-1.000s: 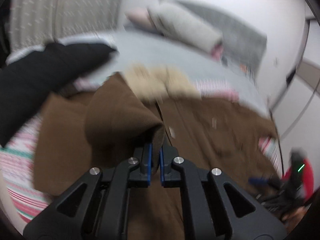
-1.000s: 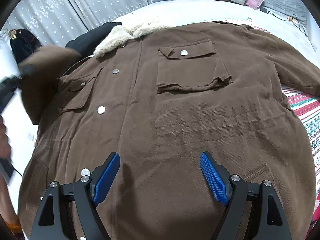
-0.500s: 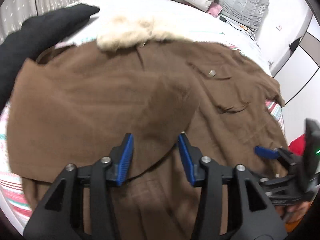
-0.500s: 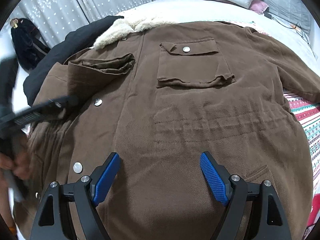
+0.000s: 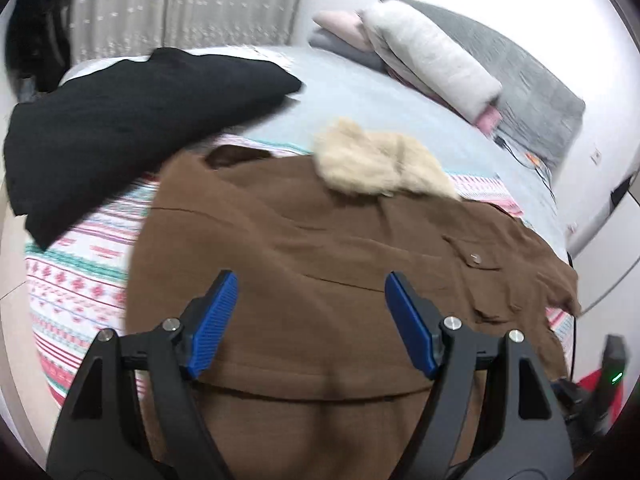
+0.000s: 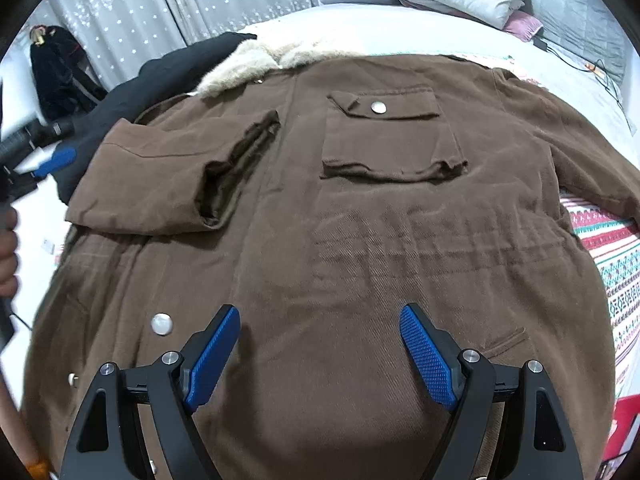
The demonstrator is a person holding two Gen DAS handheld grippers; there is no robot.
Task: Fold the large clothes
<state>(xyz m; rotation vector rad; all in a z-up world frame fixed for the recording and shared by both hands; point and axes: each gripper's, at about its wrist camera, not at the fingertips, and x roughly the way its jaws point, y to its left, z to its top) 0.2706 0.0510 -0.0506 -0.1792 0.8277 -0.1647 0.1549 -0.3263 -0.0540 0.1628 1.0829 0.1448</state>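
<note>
A large brown jacket (image 6: 360,240) with a cream fur collar (image 6: 264,60) lies spread on the bed, front up. Its left sleeve (image 6: 168,176) lies folded across the chest, cuff toward the centre. The jacket also shows in the left wrist view (image 5: 320,240), with the collar (image 5: 376,164) at its far end. My left gripper (image 5: 310,312) is open and empty above the folded sleeve area. My right gripper (image 6: 320,344) is open and empty, hovering over the jacket's lower front. The left gripper shows at the left edge of the right wrist view (image 6: 52,160).
A black garment (image 5: 120,120) lies on the bed beyond the jacket's left side. Folded bedding and pillows (image 5: 432,56) are piled at the head of the bed. A patterned striped blanket (image 6: 612,248) lies under the jacket. Curtains (image 6: 180,0) hang behind.
My left gripper was shut on the sleeve, carried it across the jacket, then opened and let it go. It has now drawn back to the left. The right gripper has stayed still.
</note>
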